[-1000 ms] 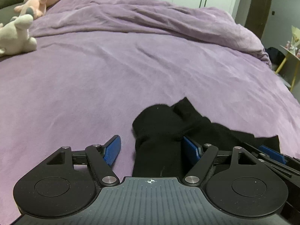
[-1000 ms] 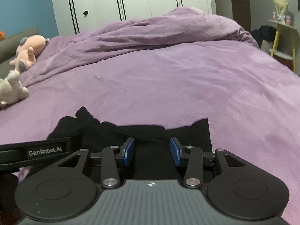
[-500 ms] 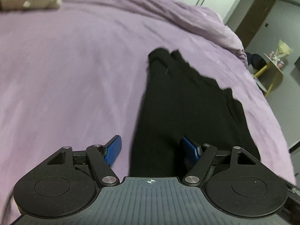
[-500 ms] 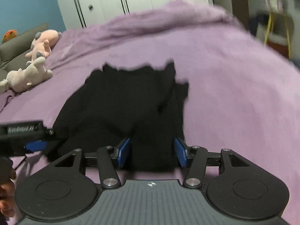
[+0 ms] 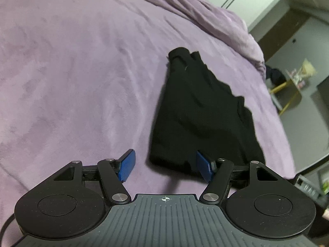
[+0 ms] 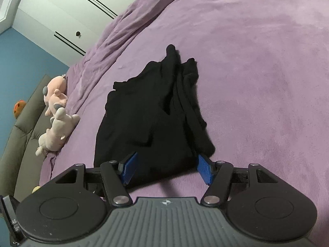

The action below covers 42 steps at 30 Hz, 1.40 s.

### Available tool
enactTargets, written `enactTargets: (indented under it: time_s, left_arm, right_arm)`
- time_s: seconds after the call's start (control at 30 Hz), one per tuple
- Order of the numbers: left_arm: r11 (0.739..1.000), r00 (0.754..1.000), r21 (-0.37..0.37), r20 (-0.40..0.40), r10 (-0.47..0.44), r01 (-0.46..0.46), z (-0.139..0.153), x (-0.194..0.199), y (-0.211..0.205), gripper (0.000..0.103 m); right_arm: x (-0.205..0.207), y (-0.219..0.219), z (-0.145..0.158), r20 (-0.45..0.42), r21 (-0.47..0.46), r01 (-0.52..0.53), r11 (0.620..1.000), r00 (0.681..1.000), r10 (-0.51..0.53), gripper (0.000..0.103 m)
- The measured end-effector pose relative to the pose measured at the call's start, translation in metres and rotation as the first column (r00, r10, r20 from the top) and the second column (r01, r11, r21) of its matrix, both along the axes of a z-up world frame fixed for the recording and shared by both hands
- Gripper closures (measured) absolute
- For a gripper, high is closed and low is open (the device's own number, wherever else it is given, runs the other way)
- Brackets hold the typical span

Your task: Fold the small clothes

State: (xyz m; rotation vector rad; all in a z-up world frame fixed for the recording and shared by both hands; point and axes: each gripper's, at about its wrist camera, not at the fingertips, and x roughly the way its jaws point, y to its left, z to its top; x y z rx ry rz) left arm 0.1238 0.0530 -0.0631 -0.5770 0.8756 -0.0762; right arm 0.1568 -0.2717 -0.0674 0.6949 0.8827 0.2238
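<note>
A small black garment (image 5: 197, 113) lies folded in a long narrow shape on the purple bedspread (image 5: 82, 72). It also shows in the right wrist view (image 6: 152, 115), with layered folds along its right side. My left gripper (image 5: 165, 166) is open and empty, just short of the garment's near end, with its right pad at the cloth's edge. My right gripper (image 6: 166, 169) is open and empty over the garment's near edge, with blue pads on either side of the cloth.
Two plush toys (image 6: 56, 111) lie at the bed's left by a grey headboard (image 6: 18, 144). A bunched purple duvet (image 5: 205, 14) runs along the far side. White wardrobes (image 6: 61, 16) stand behind. A yellow side table (image 5: 292, 90) stands past the bed's right edge.
Both grippers have let go of the garment and pulled back and up. The garment, bunched close to the grippers a second ago, now lies stretched out on the bed.
</note>
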Motion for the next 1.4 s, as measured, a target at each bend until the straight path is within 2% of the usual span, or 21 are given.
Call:
enactTargets:
  time_s: [0.1, 0.2, 0.3, 0.37, 0.43, 0.47, 0.53, 0.57, 0.63, 0.7, 0.77, 0.8, 0.87, 0.97, 1.03, 1.1, 1.17, 1.2, 1.27, 1.37, 1.4]
  left_arm:
    - [0.999, 1.0, -0.054, -0.001, -0.008, 0.008, -0.004, 0.008, 0.002, 0.033]
    - [0.997, 0.999, -0.075, -0.02, -0.034, 0.032, -0.01, 0.017, 0.002, 0.033]
    - [0.994, 0.999, -0.1, -0.013, -0.049, 0.047, -0.015, 0.023, 0.002, 0.034]
    - [0.991, 0.998, -0.125, -0.026, -0.058, 0.054, -0.017, 0.026, 0.002, 0.048]
    - [0.99, 0.997, -0.131, -0.041, -0.066, 0.06, -0.019, 0.029, 0.002, 0.058]
    - [0.989, 0.996, -0.133, -0.048, -0.078, 0.072, -0.019, 0.032, 0.002, 0.067]
    - [0.987, 0.994, -0.144, -0.063, -0.085, 0.075, -0.02, 0.034, 0.003, 0.071]
    - [0.986, 0.995, -0.153, -0.068, -0.077, 0.066, -0.02, 0.035, 0.004, 0.079]
    - [0.983, 0.996, -0.178, -0.068, -0.056, 0.044, -0.015, 0.034, 0.007, 0.082]
    - [0.978, 0.998, -0.204, -0.039, -0.051, 0.042, -0.003, 0.03, 0.008, 0.084]
    - [0.977, 0.998, -0.204, -0.018, -0.067, 0.062, 0.01, 0.026, 0.006, 0.085]
    - [0.978, 0.997, -0.195, -0.018, -0.078, 0.073, 0.014, 0.025, 0.006, 0.085]
    - [0.985, 0.996, -0.163, -0.061, -0.071, 0.06, 0.011, 0.026, 0.006, 0.085]
    - [0.999, 0.979, 0.002, -0.2, -0.037, 0.038, -0.006, 0.028, -0.002, 0.08]
    - [0.999, 0.984, 0.028, -0.172, -0.035, 0.04, -0.003, 0.021, -0.007, 0.076]
    - [0.994, 0.982, 0.099, -0.184, -0.032, 0.051, 0.003, 0.02, -0.015, 0.069]
    - [0.975, 0.982, 0.207, -0.184, -0.038, 0.076, 0.01, 0.018, -0.025, 0.049]
    - [0.957, 0.982, 0.28, -0.189, -0.028, 0.081, 0.013, 0.016, -0.031, 0.044]
    - [0.919, 0.982, 0.381, -0.189, -0.029, 0.1, 0.017, 0.012, -0.04, 0.045]
    - [0.878, 0.981, 0.462, -0.193, -0.036, 0.123, 0.02, 0.004, -0.044, 0.041]
    - [0.876, 0.982, 0.467, -0.185, -0.038, 0.122, 0.022, -0.001, -0.043, 0.039]
  right_arm:
    - [0.003, -0.01, 0.004, -0.007, 0.043, 0.03, 0.999, 1.0, -0.03, 0.041]
    - [0.002, -0.016, 0.015, 0.043, -0.038, 0.045, 0.998, 0.998, -0.043, 0.04]
    - [0.011, -0.018, 0.008, 0.019, -0.069, 0.004, 0.998, 1.0, -0.003, 0.039]
    - [0.018, -0.016, -0.001, 0.006, -0.027, -0.053, 0.998, 0.999, 0.053, 0.038]
    - [0.022, -0.008, -0.003, 0.026, -0.056, -0.087, 0.995, 0.996, 0.089, 0.04]
    - [0.025, -0.003, -0.003, 0.039, -0.083, -0.108, 0.991, 0.993, 0.111, 0.05]
    - [0.031, 0.003, -0.005, 0.015, -0.092, -0.132, 0.987, 0.991, 0.134, 0.073]
    - [0.033, 0.002, -0.007, -0.008, -0.045, -0.134, 0.99, 0.991, 0.134, 0.081]
    - [0.033, -0.008, -0.01, -0.031, 0.15, -0.112, 0.982, 0.993, 0.118, 0.082]
    - [0.027, -0.024, -0.017, -0.025, 0.386, -0.062, 0.92, 0.997, 0.078, 0.082]
    - [0.022, -0.033, -0.029, -0.055, 0.5, -0.017, 0.866, 0.997, 0.051, 0.082]
    - [0.021, -0.033, -0.032, -0.08, 0.475, -0.009, 0.88, 0.995, 0.054, 0.082]
    - [0.021, -0.027, -0.032, -0.154, 0.225, -0.017, 0.974, 0.987, 0.053, 0.088]
    - [0.015, -0.011, -0.013, -0.104, 0.061, -0.061, 0.996, 0.992, 0.067, 0.083]
    - [0.011, 0.004, 0.003, -0.083, -0.075, -0.072, 0.995, 0.994, 0.066, 0.077]
    - [0.008, 0.018, 0.016, -0.066, -0.224, -0.094, 0.97, 0.995, 0.081, 0.071]
    - [0.002, 0.029, 0.022, -0.058, -0.362, -0.111, 0.926, 0.994, 0.096, 0.067]
    - [-0.002, 0.032, 0.023, -0.054, -0.4, -0.112, 0.909, 0.994, 0.099, 0.065]
    - [-0.012, 0.036, 0.027, -0.048, -0.478, -0.105, 0.872, 0.994, 0.094, 0.047]
    - [-0.027, 0.038, 0.025, -0.053, -0.608, -0.079, 0.79, 0.997, 0.058, 0.045]
    - [-0.033, 0.037, 0.027, -0.052, -0.611, -0.077, 0.788, 0.997, 0.057, 0.043]
